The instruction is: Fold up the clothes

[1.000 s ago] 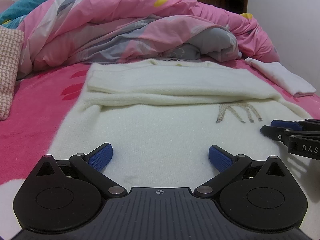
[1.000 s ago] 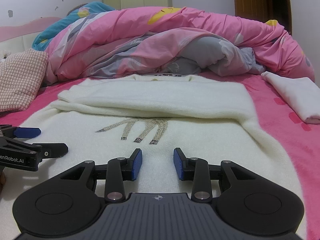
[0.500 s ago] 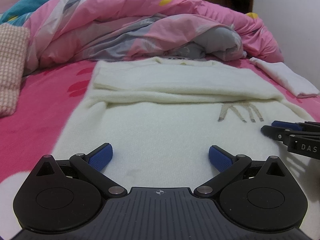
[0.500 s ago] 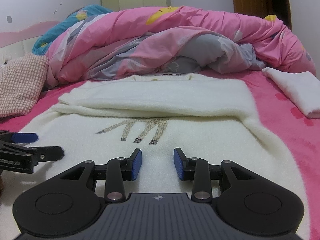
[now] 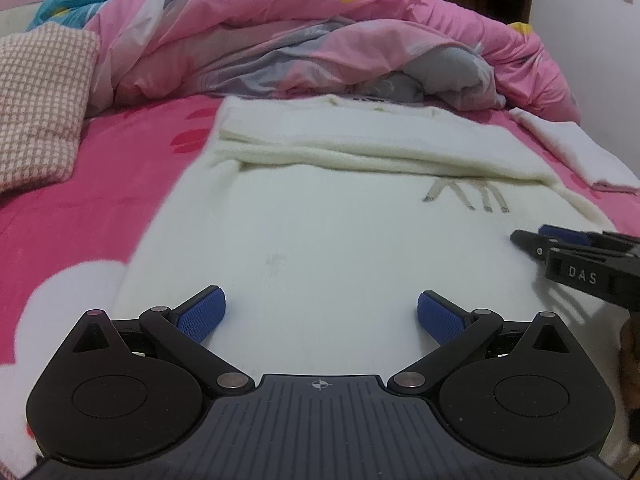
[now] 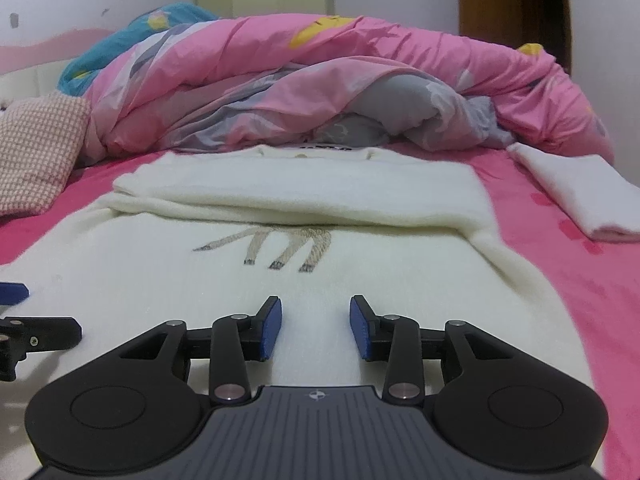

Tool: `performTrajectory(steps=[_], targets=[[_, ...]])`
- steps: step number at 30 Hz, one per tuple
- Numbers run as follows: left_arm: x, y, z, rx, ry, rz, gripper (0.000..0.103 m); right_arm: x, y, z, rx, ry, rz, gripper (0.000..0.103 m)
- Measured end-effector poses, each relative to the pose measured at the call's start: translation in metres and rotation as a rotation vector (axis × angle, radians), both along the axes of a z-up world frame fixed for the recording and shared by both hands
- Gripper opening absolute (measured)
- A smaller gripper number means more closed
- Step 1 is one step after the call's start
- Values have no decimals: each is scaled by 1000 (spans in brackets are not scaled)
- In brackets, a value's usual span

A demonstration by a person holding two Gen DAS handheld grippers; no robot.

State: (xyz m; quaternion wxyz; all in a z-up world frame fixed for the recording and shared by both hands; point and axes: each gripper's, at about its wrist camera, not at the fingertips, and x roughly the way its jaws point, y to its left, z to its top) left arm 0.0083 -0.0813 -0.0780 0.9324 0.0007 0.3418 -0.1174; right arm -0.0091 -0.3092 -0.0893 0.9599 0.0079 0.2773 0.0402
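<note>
Here the left tool (image 5: 320, 314) hangs low over the near part of the cream sweater (image 5: 340, 248), its blue pads spread wide and holding nothing. The right tool (image 6: 315, 330) sits just beside it over the same cloth, pads parted more narrowly, also empty. The sweater lies flat on the pink bed (image 5: 120, 184), its sleeves (image 6: 296, 200) folded across the chest in a thick band that covers the top of the animal print (image 6: 280, 246). Near the right edge rests a folded white garment (image 6: 576, 196), and a heaped quilt (image 6: 320, 80) crowds the collar end.

If the hem gets lifted from here, I reckon a shallow pinch could take only the top layer, and the loose sleeve band might slide askew. The hem itself is hidden below both tools, the collar label is too blurred to read, and the left view is smeared.
</note>
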Motion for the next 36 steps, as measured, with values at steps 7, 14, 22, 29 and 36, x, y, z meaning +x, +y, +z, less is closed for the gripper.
performTrajectory(steps=[7,14,22,29,36], targets=[[-8,-2,2,15,14,7,103,-37,6,1,14,-15,-32,54],[-14,-1,3,7,32,23,103,-66,15,4,1,-20,-35,68],[-20,0,5,9,47,32,103,-92,21,6,-20,-25,-19,73],[-21,-2,3,19,39,36,103,-108,22,3,-33,-33,-9,82],[-19,-3,5,23,58,42,103,-116,23,1,-27,-29,2,94]])
